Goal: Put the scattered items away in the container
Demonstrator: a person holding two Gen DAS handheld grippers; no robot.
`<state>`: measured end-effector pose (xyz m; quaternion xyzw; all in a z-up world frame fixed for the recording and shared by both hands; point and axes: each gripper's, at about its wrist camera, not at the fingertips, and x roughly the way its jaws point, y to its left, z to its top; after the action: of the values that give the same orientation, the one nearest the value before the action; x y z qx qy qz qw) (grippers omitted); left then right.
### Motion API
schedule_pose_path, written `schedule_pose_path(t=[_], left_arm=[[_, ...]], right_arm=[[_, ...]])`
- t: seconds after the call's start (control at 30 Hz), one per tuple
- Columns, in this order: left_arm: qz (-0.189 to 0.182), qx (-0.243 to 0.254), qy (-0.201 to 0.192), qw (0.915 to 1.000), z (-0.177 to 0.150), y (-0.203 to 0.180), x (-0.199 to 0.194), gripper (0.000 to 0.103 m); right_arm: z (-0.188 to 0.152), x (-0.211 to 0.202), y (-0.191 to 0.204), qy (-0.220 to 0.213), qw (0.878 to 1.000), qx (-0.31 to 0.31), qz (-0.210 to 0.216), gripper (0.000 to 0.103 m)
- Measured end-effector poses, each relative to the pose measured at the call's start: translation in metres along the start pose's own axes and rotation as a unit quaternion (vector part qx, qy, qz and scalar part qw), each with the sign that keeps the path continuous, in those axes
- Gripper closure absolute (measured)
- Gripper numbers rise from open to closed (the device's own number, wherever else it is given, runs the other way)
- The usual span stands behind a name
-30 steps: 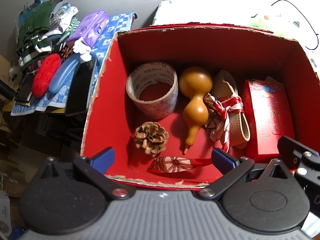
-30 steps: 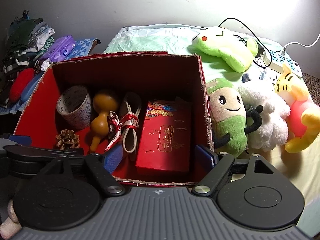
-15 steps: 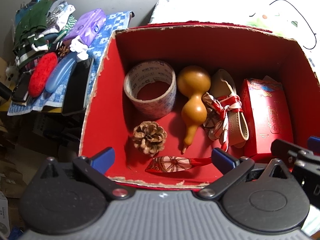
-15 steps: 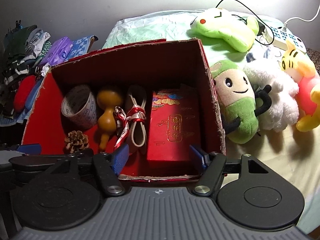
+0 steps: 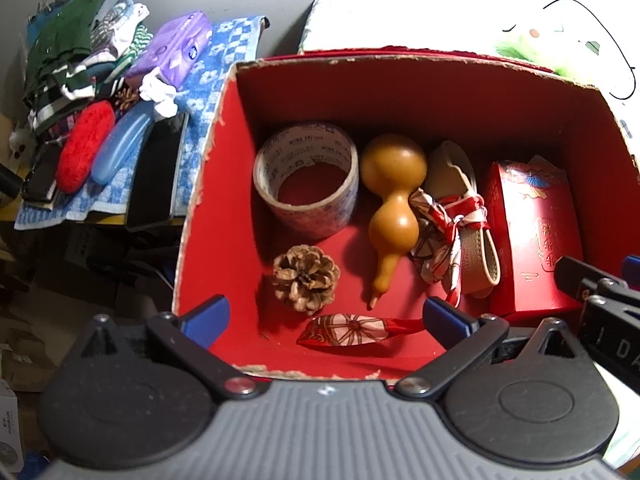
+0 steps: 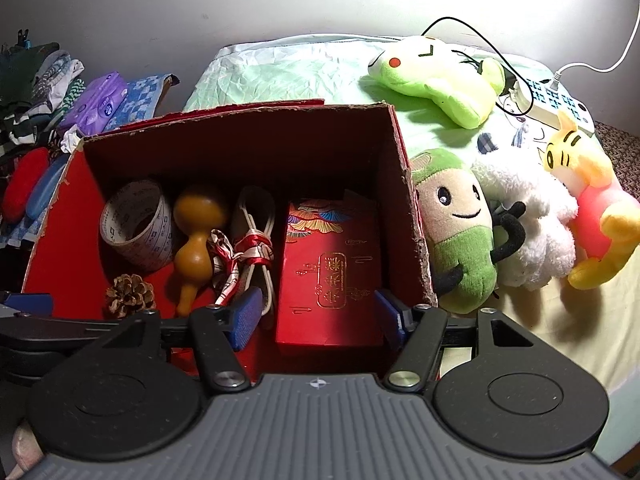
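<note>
A red cardboard box holds a tape roll, a brown gourd, a pine cone, a beige strap tied with a red patterned ribbon and a red gift packet. My left gripper stands open over the box's near wall, nothing between its fingers. My right gripper is closing, its blue pads on either side of the packet's near end, with a gap showing at the left pad.
Plush toys lie right of the box on the bed: a green-and-beige one, a white one, a yellow one and a green frog. A power strip with cables lies behind. Clothes and cases are piled at the left.
The right gripper's fingers have drawn closer together and now flank the red packet. The left gripper has stayed open in about the same place.
</note>
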<state>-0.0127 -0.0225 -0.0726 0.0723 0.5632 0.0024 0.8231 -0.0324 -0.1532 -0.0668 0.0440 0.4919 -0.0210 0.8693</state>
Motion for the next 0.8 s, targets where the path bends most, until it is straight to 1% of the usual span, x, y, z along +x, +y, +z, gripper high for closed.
schedule_pose_path(t=[0.23,0.47,0.8], left_arm=[[-0.005,-0.007,0.014,0.9999,0.0008,0.0022,0.0046,0.001],[-0.005,-0.013,0.018,0.9997,-0.0012,0.0036,0.0056,0.001],[0.006,-0.011,0.016,0.9998,-0.0024,0.0022,0.0068,0.001]], right_arm=[[-0.0003,0.0015,-0.0002,0.008,1.0,0.006,0.007,0.039],[-0.0001,0.0041,-0.0007,0.015,1.0,0.008,0.011,0.038],[-0.005,0.0086,-0.0019,0.028,0.999,0.005,0.02,0.038]])
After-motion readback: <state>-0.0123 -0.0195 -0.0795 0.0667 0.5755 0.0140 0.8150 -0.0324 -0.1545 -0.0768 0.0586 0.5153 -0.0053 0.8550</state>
